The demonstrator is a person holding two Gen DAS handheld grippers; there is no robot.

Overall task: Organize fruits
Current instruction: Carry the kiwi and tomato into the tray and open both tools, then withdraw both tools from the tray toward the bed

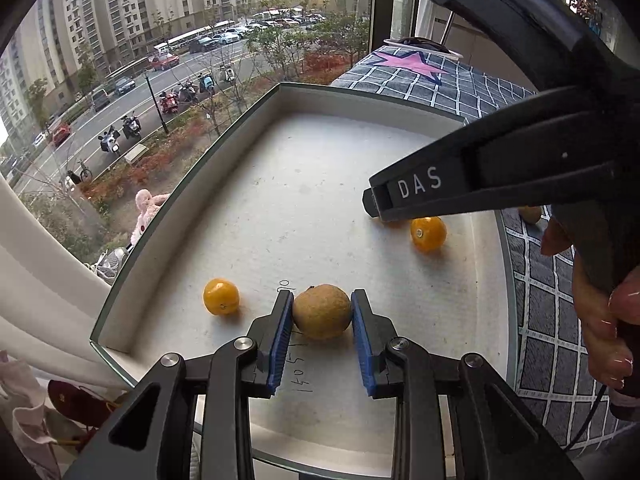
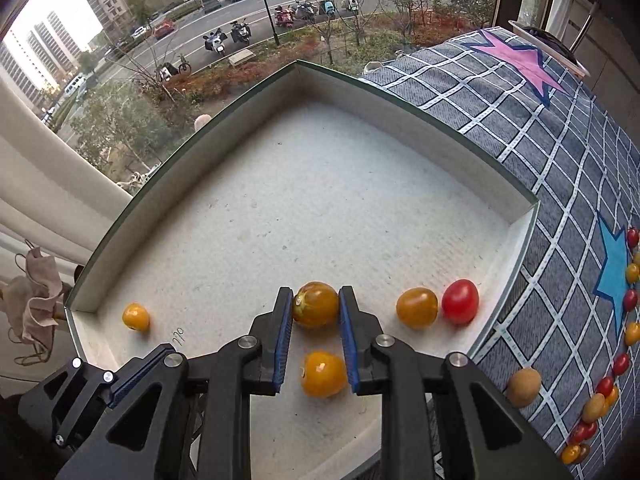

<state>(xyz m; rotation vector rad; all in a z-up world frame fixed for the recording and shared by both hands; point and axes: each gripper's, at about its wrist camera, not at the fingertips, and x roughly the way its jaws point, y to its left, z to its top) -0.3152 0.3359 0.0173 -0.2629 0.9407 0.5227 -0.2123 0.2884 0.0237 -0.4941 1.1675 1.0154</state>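
Left claw grips a round brown longan at 6 o'clock in the shallow white cardboard tray. Right claw clamps a yellow-orange cherry tomato, at the tray's 6 o'clock too.

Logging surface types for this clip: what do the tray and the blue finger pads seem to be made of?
The tray looks like cardboard: thin folded walls, dark outer edge, a matte, off-white, fibrous paper-like floor with handwriting on it. The blue pads on the left gripper look like ribbed rubber or soft plastic, matte; which one I cannot tell. They close on a brown fruit.
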